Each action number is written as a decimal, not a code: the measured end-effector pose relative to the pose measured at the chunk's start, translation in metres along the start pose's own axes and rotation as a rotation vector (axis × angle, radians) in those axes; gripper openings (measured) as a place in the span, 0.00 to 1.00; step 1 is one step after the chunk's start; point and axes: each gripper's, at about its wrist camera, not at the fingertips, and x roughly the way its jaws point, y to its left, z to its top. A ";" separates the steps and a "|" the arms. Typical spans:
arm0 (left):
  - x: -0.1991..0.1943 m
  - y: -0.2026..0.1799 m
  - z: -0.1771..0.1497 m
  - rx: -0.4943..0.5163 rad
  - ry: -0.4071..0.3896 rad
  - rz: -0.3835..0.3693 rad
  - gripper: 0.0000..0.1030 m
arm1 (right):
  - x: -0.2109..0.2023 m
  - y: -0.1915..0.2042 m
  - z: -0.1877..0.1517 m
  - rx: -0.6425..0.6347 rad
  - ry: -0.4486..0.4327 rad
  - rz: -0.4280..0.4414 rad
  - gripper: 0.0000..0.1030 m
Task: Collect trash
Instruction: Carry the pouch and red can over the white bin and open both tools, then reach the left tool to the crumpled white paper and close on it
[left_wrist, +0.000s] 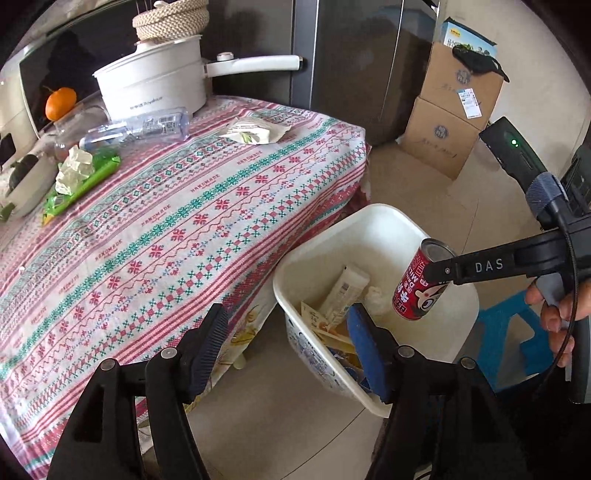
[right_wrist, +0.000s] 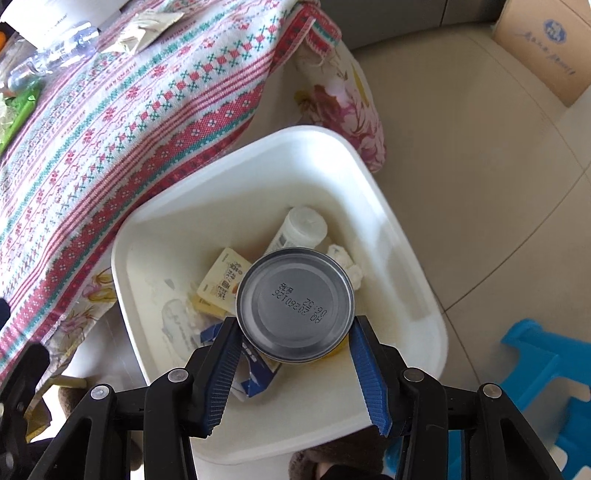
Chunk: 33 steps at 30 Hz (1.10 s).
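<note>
Patterned tablecloth (right_wrist: 110, 122) beside white bin (right_wrist: 413, 266).

Home kitchen, cooking pot (left_wrist: 151, 86), patterned tablecloth (left_wrist: 184, 206), fridge (left_wrist: 362, 66)

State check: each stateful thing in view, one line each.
Red drink can: held over bin, tilted, base toward right camera.
Right gripper: shut on can.
Left gripper: open, empty.
White plastic bin: partly filled, on floor.
White tube: in bin.
Clear plastic bottle: lying on table.
White pot: lidded.
</note>
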 end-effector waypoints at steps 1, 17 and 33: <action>0.001 0.002 0.000 -0.005 0.004 0.001 0.68 | 0.003 0.002 0.002 0.003 0.005 -0.004 0.51; -0.005 0.018 -0.004 -0.052 0.010 0.001 0.74 | -0.003 -0.002 0.005 0.090 -0.027 0.052 0.66; -0.017 0.066 0.005 -0.148 0.028 0.021 0.74 | -0.043 0.026 0.013 0.005 -0.174 0.055 0.70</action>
